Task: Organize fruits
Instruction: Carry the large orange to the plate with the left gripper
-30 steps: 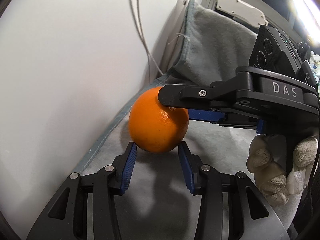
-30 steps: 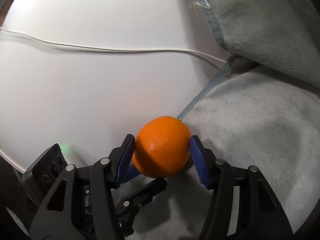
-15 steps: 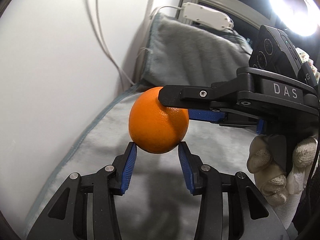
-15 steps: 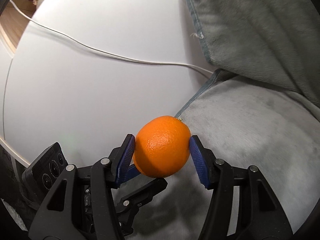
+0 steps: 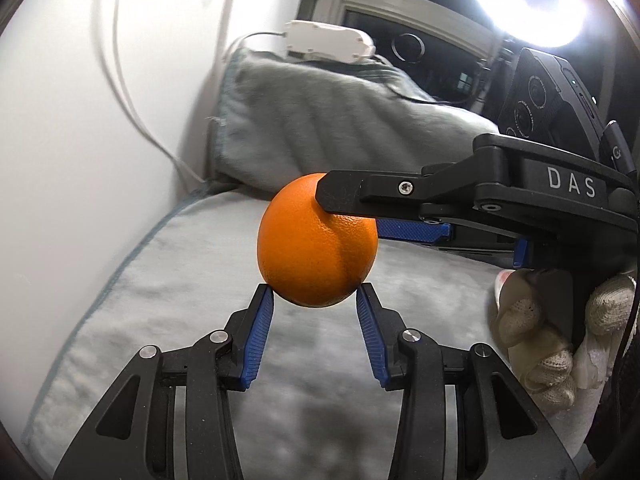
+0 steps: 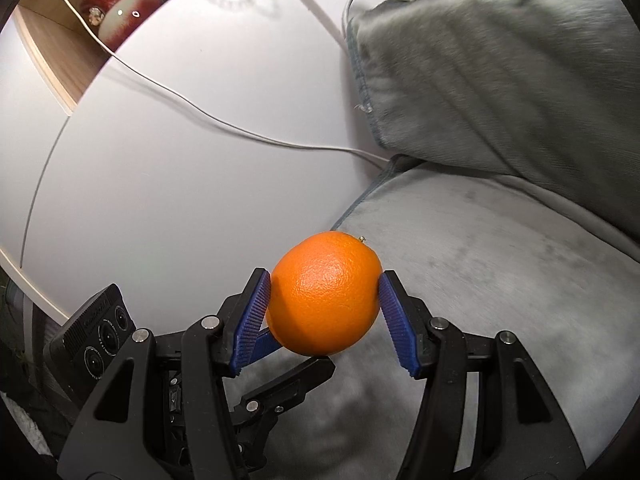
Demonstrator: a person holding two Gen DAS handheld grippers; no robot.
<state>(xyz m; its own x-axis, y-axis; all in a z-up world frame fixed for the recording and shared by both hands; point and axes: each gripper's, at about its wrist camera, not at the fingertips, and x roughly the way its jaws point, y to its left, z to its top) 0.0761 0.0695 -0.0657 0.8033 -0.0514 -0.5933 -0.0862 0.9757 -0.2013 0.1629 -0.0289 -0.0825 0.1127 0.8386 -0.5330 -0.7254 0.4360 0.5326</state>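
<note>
One orange (image 5: 316, 246), two grippers (blue-padded), one white cable (image 6: 224, 124)

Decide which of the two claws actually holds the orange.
The right claw: its blue pads press the orange from both sides. The left claw is open, its tips just under the fruit.

A grey plush blanket (image 6: 500, 264) meets a white surface (image 6: 192, 184) crossed by a thin white cable (image 6: 224, 124); a white power strip (image 5: 326, 40) lies behind.
</note>
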